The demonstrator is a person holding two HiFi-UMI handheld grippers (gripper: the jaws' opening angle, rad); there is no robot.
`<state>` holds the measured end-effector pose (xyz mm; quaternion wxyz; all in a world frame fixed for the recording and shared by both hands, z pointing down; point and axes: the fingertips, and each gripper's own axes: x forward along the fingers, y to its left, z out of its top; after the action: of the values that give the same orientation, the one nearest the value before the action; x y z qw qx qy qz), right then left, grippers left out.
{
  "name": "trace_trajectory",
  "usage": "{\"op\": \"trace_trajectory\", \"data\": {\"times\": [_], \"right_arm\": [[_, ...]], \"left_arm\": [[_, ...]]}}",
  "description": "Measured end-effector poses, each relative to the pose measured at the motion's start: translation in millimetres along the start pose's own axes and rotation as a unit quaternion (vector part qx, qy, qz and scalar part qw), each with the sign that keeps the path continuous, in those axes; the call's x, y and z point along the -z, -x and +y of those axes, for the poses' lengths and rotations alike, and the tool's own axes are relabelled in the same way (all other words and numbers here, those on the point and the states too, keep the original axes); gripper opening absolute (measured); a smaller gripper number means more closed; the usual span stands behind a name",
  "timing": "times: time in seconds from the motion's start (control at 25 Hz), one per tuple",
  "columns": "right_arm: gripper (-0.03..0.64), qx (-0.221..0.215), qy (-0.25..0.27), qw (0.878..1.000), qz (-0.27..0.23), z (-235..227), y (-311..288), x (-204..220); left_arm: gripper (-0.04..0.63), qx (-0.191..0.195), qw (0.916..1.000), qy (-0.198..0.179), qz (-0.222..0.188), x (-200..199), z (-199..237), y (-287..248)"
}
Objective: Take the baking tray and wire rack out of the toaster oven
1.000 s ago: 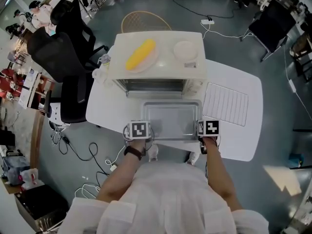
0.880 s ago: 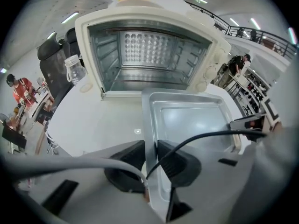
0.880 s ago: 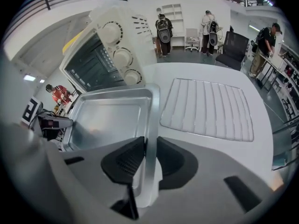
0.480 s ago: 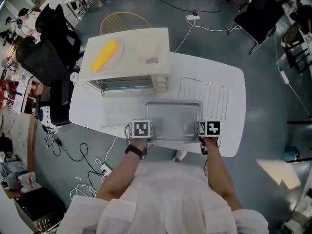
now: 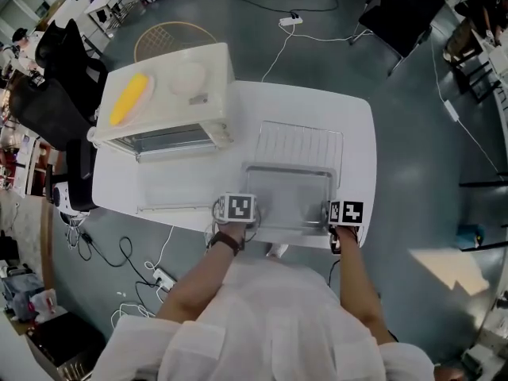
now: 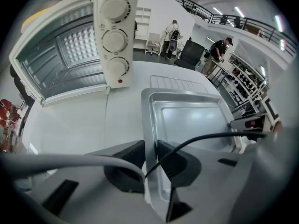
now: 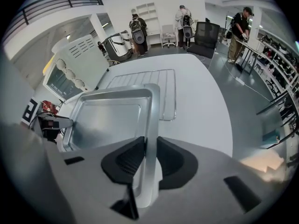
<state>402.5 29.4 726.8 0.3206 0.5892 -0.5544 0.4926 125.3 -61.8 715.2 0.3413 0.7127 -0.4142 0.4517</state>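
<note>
Our left gripper point(image 6: 150, 158) and right gripper point(image 7: 150, 158) each pinch a baking tray point(image 5: 287, 198) rim; we should lower it level, clear of the wire rack point(image 5: 305, 141).

The shallow silver baking tray point(image 5: 287, 197) was level, outside the open toaster oven point(image 5: 167, 101). Its far edge overlapped the wire rack point(image 5: 300, 143), which lay flat on the white table point(image 5: 359, 141).

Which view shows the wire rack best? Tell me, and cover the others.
The head view: it looks down on the wire rack, with only its near edge hidden by the tray. The right gripper view shows part of it past the tray's rim; the left gripper view shows just a thin strip.
</note>
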Motion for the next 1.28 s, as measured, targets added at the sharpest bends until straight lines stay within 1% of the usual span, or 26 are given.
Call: {"op": "trace_trajectory", "data": {"times": [0.24, 0.48, 0.8, 1.0, 1.28], "right_arm": [[0.084, 0.009, -0.019, 1.0, 0.009, -42.5, -4.3, 17.2], [0.084, 0.009, -0.032, 0.999, 0.012, -62.5, -9.5, 31.6], [0.084, 0.006, -0.029, 1.0, 0.011, -67.9, -17.0, 44.8], [0.084, 0.009, -0.022, 1.0, 0.009, -67.8, -19.9, 46.7], [0.093, 0.022, -0.002, 1.0, 0.006, -68.6, -20.3, 46.3]], "left_arm": [[0.077, 0.012, 0.9996, -0.016, 0.02, 0.0, -38.7, -27.7], [0.077, 0.017, 0.9992, -0.027, 0.024, 5.2, -57.2, -41.5], [0.077, 0.02, 0.9991, -0.027, 0.026, 16.4, -61.6, -51.0], [0.078, 0.019, 0.9994, -0.021, 0.018, 20.2, -60.6, -56.1], [0.086, 0.015, 0.9991, -0.034, 0.022, 22.1, -62.5, -58.6]]}}
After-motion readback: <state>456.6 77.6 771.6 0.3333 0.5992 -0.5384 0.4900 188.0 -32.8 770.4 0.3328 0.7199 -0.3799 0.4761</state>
